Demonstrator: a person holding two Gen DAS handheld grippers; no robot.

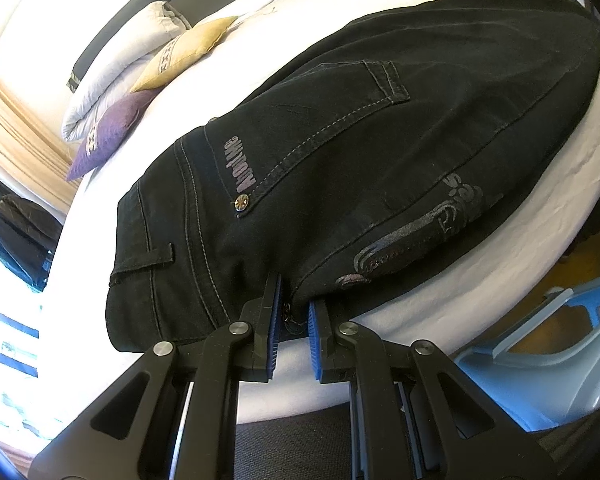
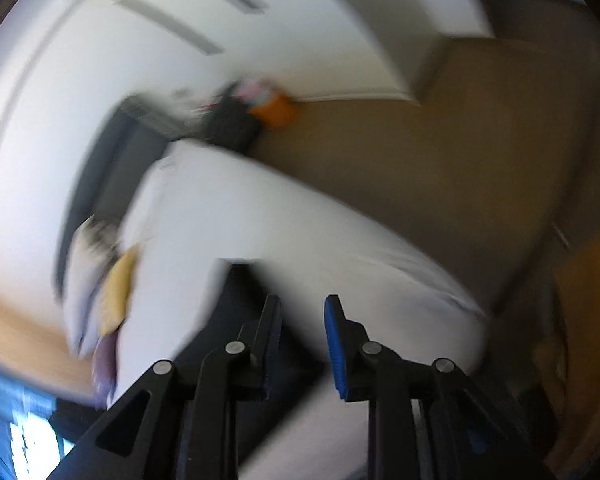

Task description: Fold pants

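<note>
Black jeans (image 1: 340,160) lie folded lengthwise across the white bed (image 1: 540,200), waistband toward me, with a back pocket and grey printed lettering facing up. My left gripper (image 1: 294,304) is shut on the jeans' near edge by the waistband, and fabric shows pinched between its blue pads (image 1: 314,328). The right wrist view is motion-blurred. In it my right gripper (image 2: 300,308) stands open above the bed (image 2: 260,220) with nothing between its fingers. A dark corner of the jeans (image 2: 228,312) lies below and left of that gripper.
A yellow cushion (image 1: 188,54), a purple cushion (image 1: 108,136) and a rolled white duvet (image 1: 120,68) sit at the head of the bed. A blue plastic stool (image 1: 540,340) stands by the near bed edge. Brown floor (image 2: 460,160) lies beyond the bed, with dark clutter (image 2: 232,120) against the wall.
</note>
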